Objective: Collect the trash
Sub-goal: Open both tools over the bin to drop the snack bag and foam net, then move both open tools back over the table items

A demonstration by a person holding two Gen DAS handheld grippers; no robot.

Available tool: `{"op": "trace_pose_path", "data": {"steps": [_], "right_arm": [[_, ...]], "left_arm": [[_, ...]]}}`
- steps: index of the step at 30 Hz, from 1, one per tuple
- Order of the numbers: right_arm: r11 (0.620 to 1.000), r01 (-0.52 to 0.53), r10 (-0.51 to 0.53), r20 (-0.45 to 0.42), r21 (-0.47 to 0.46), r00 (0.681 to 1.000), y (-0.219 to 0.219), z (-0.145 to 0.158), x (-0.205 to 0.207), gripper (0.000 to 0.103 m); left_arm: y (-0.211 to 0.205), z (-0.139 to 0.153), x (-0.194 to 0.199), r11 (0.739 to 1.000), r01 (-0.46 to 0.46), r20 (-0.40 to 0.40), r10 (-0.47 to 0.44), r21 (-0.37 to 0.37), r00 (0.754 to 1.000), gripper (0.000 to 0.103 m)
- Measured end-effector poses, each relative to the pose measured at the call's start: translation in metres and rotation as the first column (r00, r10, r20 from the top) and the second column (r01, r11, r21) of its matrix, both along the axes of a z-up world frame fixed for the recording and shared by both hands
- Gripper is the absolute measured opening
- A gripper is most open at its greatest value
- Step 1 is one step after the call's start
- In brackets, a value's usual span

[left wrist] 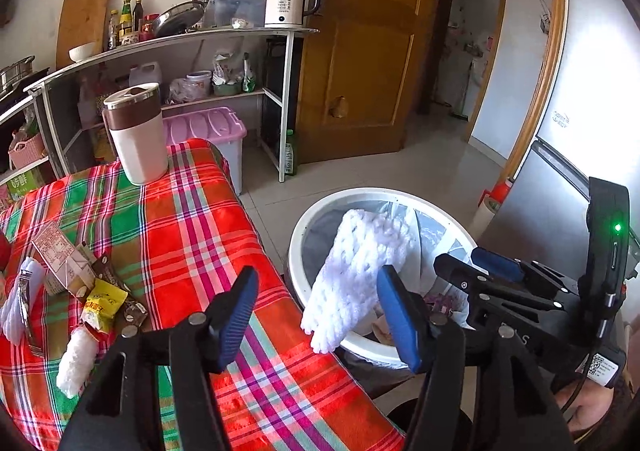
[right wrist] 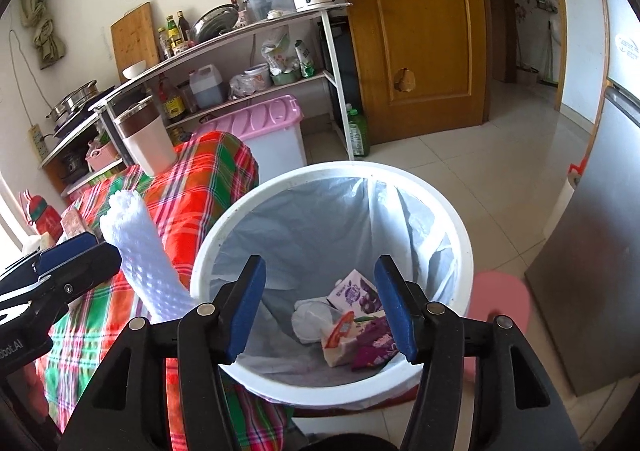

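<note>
Only the left wrist view shows the trash left on the table (left wrist: 180, 231): a small carton (left wrist: 60, 263), a yellow packet (left wrist: 104, 299), some brown wrappers (left wrist: 132, 311) and a little white foam net (left wrist: 76, 359), all in a pile on the red and green checked cloth. A tall cup (left wrist: 138, 131) with a brown band stands at the far end. Only the right wrist view looks down into the white trash bin (right wrist: 320, 175), which stands on the floor right next to the table. The bin has a thin plastic bag inside it. At the bottom lie a purple carton (right wrist: 354, 293), an orange and white carton (right wrist: 340, 343), a purple wrapper (right wrist: 374, 347) and a crumpled white thing (right wrist: 310, 321). A big white foam net (left wrist: 356, 275) is in the air at the bin's rim, on the table side, with its top end tilted over the bin. The left gripper (left wrist: 318, 315) is held out over the table edge. Its fingers are spread wide and do not squeeze the net, which sits just in front of the right-side finger; I cannot tell if they touch. The right gripper (right wrist: 320, 303) is held over the bin and points down into it. Its fingers are wide apart too, and it holds nothing.
</note>
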State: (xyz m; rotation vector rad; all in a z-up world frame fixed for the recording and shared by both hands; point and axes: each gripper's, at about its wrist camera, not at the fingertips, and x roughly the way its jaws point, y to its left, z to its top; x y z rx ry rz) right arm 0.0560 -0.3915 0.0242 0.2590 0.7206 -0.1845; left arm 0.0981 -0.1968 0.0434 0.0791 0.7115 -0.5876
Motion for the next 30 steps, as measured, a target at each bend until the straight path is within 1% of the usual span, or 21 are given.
{"op": "trace_pose_path", "data": {"steps": [4,7,8,12,16,19,22,26,30], "right_arm": [[1.000,0.003,-0.003,-0.002,0.011,1.000,0.005,0.002,0.001,0.058],[1.000,0.025,-0.025,0.001,0.002,1.000,0.002,0.003,-0.004,0.058],[0.999,0.035,-0.035,0.004,0.001,0.999,-0.001,0.003,-0.007,0.058],[0.996,0.085,-0.085,0.007,0.011,0.996,-0.017,0.004,-0.016,0.058],[0.995,0.098,-0.098,0.008,0.013,0.995,-0.026,0.004,-0.019,0.058],[0.996,0.091,-0.092,0.017,0.024,0.996,-0.027,0.006,-0.020,0.058],[0.997,0.067,-0.069,0.036,0.033,0.997,-0.019,0.013,-0.019,0.058],[0.999,0.018,-0.020,0.067,0.033,0.998,0.002,0.024,-0.013,0.058],[0.998,-0.041,0.037,0.089,0.043,0.995,0.032,0.031,-0.003,0.058]], "left_arm": [[-0.003,-0.002,0.007,1.000,0.005,-0.008,-0.005,-0.014,1.000,0.065],[-0.020,-0.009,0.015,0.998,0.051,-0.061,-0.053,-0.043,0.997,0.065],[-0.025,-0.010,0.015,0.997,0.067,-0.068,-0.070,-0.048,0.995,0.065],[-0.043,-0.010,0.009,0.994,0.103,-0.044,-0.104,-0.043,0.994,0.065],[-0.044,-0.007,0.010,0.994,0.095,-0.052,-0.097,-0.052,0.994,0.065],[-0.034,-0.005,0.010,0.996,0.070,-0.049,-0.073,-0.048,0.996,0.066],[-0.018,-0.001,0.007,0.998,0.046,-0.044,-0.048,-0.053,0.998,0.067],[0.015,0.004,0.004,0.999,0.007,-0.032,-0.008,-0.040,0.999,0.069],[0.056,0.007,0.003,0.998,-0.067,0.000,0.068,-0.017,0.998,0.070]]}}
